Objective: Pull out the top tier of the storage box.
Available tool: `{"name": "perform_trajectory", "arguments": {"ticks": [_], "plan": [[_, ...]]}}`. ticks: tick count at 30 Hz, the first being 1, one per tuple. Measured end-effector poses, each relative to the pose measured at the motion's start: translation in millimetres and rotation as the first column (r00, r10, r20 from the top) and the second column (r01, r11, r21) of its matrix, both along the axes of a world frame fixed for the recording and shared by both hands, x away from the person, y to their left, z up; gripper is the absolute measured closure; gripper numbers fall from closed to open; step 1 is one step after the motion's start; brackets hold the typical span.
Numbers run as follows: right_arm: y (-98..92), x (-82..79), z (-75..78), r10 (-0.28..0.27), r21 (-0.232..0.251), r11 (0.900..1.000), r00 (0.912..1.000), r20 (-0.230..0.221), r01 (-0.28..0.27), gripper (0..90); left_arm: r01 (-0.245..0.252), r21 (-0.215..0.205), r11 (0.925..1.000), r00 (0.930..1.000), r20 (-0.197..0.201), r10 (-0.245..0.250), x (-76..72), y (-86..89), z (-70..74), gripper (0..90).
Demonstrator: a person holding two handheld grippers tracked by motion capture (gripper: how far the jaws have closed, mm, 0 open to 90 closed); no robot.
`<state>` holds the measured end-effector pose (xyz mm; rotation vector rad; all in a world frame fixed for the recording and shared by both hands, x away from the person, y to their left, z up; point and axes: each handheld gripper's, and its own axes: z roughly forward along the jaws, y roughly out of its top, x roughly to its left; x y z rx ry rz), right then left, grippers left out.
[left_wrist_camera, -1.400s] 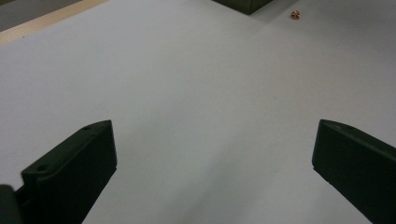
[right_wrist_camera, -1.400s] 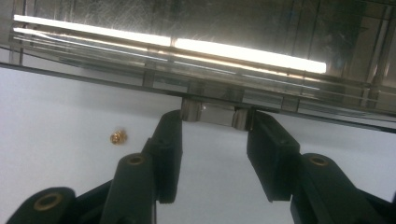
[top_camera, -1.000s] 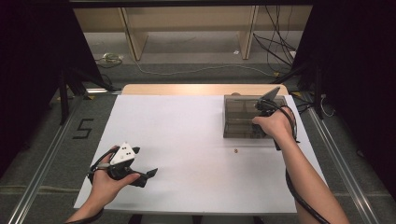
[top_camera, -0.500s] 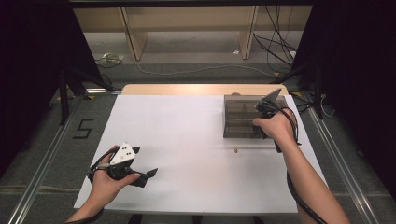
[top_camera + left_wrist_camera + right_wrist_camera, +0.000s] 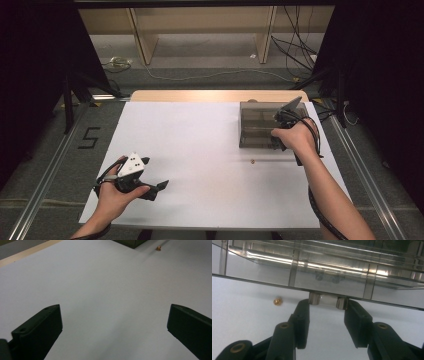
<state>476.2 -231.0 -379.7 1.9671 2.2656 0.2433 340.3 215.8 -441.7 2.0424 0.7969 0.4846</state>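
On the white table (image 5: 210, 150), my right gripper's (image 5: 327, 305) jaws clamp the clear box's (image 5: 260, 122) latch (image 5: 327, 300) near the far right corner; my left gripper's (image 5: 115, 322) jaws stand apart.

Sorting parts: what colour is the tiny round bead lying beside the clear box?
Gold bead; clearest in right gripper view.

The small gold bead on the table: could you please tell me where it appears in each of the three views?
High view: the gold bead lies on the white table, just in front of the clear box.
Left gripper view: bead at top right, beside the box corner.
Right gripper view: bead at left, below the box edge.
Shared landmark: the clear box.
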Motion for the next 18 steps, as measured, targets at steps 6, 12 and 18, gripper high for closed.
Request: {"name": "perform_trajectory", "arguments": {"ticks": [6, 12, 18], "plan": [[-0.5, -2.4, 0.0, -0.001, 0.004, 1.000, 1.0000, 0.001, 0.001, 57.0, 0.001, 0.003, 1.0000, 1.0000, -0.001, -0.001, 0.2, -0.3, -0.4, 0.0], [-1.2, -3.7, -0.3, 0.000, 0.008, 1.000, 1.0000, 0.002, 0.000, 57.0, 0.000, 0.001, 1.0000, 1.0000, -0.002, 0.000, 0.0, 0.1, -0.3, 0.0], [-2.2, -4.4, -0.5, -0.002, 0.016, 1.000, 1.0000, 0.005, 0.002, 56.8, 0.002, -0.002, 1.0000, 1.0000, -0.002, -0.002, 0.0, -0.2, -0.5, 0.0]]}}
